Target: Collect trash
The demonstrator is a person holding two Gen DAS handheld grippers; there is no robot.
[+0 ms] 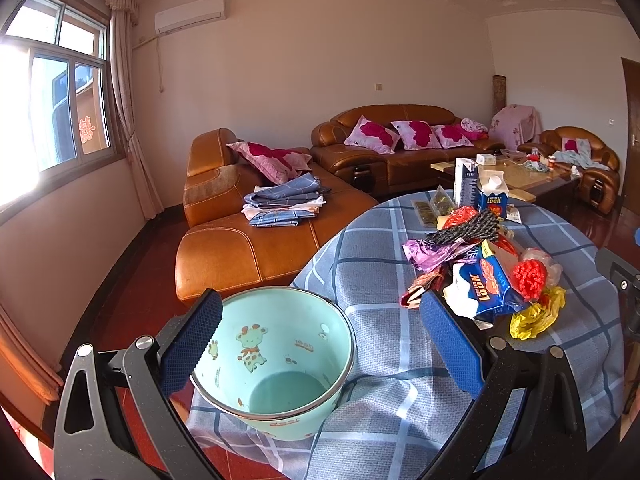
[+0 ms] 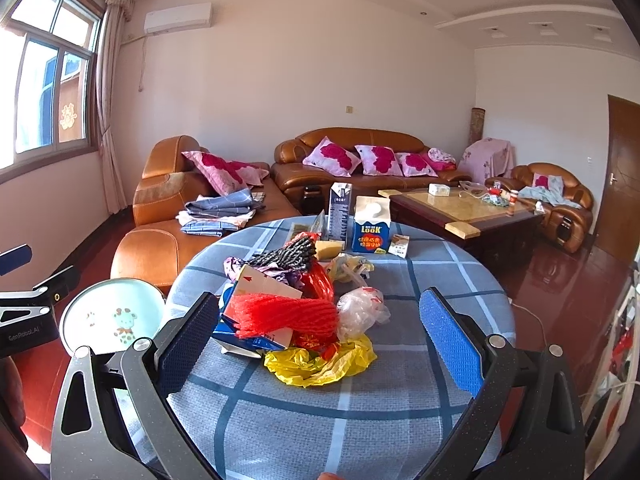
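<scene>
Left gripper (image 1: pixel 320 344) spread wide, nothing between its blue pads, and it hangs over the near left edge of the round surface (image 1: pixel 400 344) with the checked blue cloth. Right below it sits the mint-green bin (image 1: pixel 276 364), cartoon giraffe printed inside, mouth tilted up towards the camera, nothing lying on its bottom; it rests against the cloth at the surface's near left rim, and whether it stands on the surface or just beside it I cannot tell. Over to the right gripper (image 2: pixel 320 336): also wide open, holding nothing, poised above the near side of the trash heap in the middle of the surface. Nearest in that heap, a crumpled yellow plastic bag (image 2: pixel 320 364), and touching it from behind a red foam net (image 2: pixel 288 316) draped over a flattened blue carton (image 2: pixel 256 340). Just right of the net, a clear plastic bag (image 2: pixel 360 310). Farther back, a dark knotted rope bundle (image 2: pixel 288 256) on top of purple foil wrappers (image 2: pixel 236 268). At the far edge, two cartons standing upright side by side: a tall dark one (image 2: pixel 340 212) and a blue-and-white one marked LOOK (image 2: pixel 371 226), with a small packet (image 2: pixel 400 246) just to its right. From the right wrist view the bin shows at far left, with the left gripper just beside it.
</scene>
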